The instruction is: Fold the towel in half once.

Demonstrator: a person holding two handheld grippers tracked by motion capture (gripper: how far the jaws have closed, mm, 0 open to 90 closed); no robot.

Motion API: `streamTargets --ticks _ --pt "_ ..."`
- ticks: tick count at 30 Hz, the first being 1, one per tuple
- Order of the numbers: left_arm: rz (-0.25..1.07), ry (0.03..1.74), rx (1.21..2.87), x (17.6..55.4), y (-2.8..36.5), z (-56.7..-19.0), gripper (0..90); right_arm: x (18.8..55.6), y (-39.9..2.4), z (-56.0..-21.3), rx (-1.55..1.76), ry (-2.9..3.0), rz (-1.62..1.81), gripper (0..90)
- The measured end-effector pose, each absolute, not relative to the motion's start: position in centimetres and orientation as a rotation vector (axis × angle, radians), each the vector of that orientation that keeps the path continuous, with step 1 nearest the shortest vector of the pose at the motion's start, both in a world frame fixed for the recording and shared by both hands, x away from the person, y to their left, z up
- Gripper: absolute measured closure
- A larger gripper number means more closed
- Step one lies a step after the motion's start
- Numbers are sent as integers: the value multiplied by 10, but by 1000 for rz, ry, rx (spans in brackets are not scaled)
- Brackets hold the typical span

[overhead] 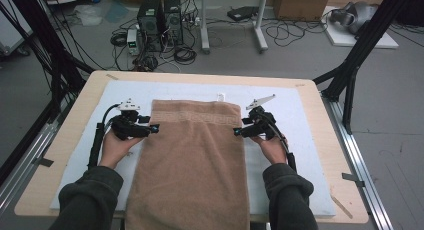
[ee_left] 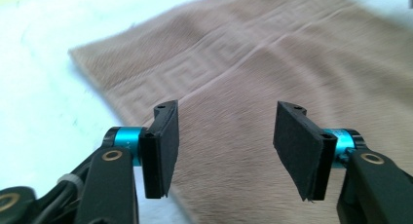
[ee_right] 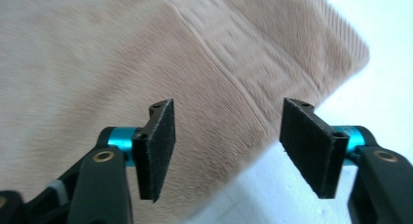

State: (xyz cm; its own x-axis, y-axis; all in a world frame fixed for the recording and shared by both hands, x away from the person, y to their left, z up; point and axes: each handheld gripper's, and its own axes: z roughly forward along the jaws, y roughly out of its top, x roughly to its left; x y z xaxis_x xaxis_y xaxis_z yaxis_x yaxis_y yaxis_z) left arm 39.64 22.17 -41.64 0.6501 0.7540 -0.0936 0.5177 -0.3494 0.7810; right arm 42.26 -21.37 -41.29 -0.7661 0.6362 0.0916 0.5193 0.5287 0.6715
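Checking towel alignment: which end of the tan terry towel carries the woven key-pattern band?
The far end of the tan terry towel, between both tongs; the near end hangs off the table.

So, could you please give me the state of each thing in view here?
Towel: flat on the pad, near end hanging over the table edge.
Left gripper: open, at the towel's left edge.
Right gripper: open, at its right edge.
Pad: flat on the table.
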Motion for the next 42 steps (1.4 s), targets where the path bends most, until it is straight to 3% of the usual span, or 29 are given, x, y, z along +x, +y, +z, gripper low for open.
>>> streamTargets --ticks 6,8,11,15,23,29,36,42 --pt "374 1057 2119 407 219 -436 501 431 -213 -430 1055 2600 987 477" --pt "399 1055 2132 408 218 -438 557 432 -210 -434 1060 2606 956 512" --pt "389 1038 2135 407 217 -438 724 432 -209 -434 1061 2587 956 608" --pt "384 1027 2149 406 214 -437 839 431 -206 -433 1031 2637 986 816" --pt "308 1010 2047 396 232 -417 857 425 -217 -415 1026 2630 1073 831" --pt "258 887 2015 368 243 -391 855 400 -233 -386 955 2626 1216 831" --pt "280 792 2039 312 248 -387 856 344 -239 -374 868 2640 1342 831" --pt "239 750 1999 257 258 -407 854 294 -238 -397 814 2725 1347 827"
